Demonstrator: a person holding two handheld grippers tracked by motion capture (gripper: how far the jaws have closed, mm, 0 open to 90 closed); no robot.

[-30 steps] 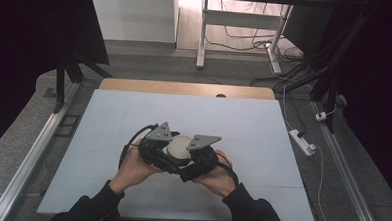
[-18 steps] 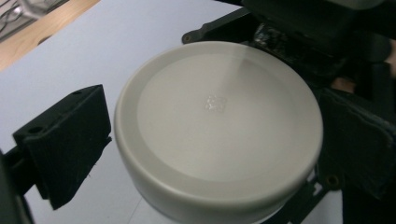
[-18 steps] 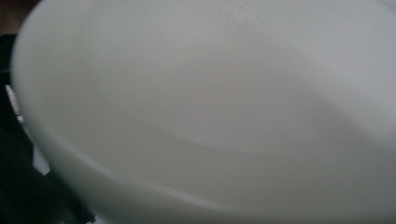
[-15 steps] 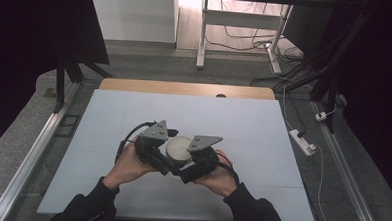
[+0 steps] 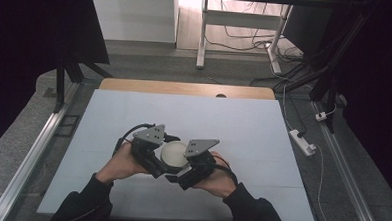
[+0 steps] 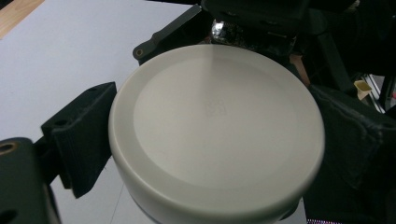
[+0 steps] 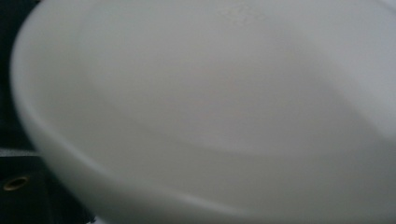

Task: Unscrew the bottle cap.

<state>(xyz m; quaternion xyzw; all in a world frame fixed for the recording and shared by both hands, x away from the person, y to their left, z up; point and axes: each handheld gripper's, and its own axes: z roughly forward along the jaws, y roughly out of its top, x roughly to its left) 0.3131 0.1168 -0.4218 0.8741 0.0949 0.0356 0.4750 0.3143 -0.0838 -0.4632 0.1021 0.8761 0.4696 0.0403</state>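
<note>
So both hands are pushed right together over the near-middle of the pale grey-white table top, and between them sits a round, off-white, flat-topped plastic lid with a shallow raised rim. Looks like a jar cap or a small container lid, smooth and matte, with a faint little embossed mark in the middle of its top face.

The left gripper, black with a grey three-cornered plate on top, comes in from the left side of the lid. In the left gripper view its jaws are spread about as wide as the lid: one black jaw block sits against the lid's left edge and the other dark jaw is against the right edge, so it looks clamped across the lid.

The right gripper, same build, comes from the right and near side, just touching or almost touching the left one. In the right gripper view the lid is blurry and extremely close, with one black jaw low at the left edge. I can't tell whether this claw is actually squeezing the lid or just sitting around it.

Past the far end of the table top, a light wooden strip runs along its edge.
</note>
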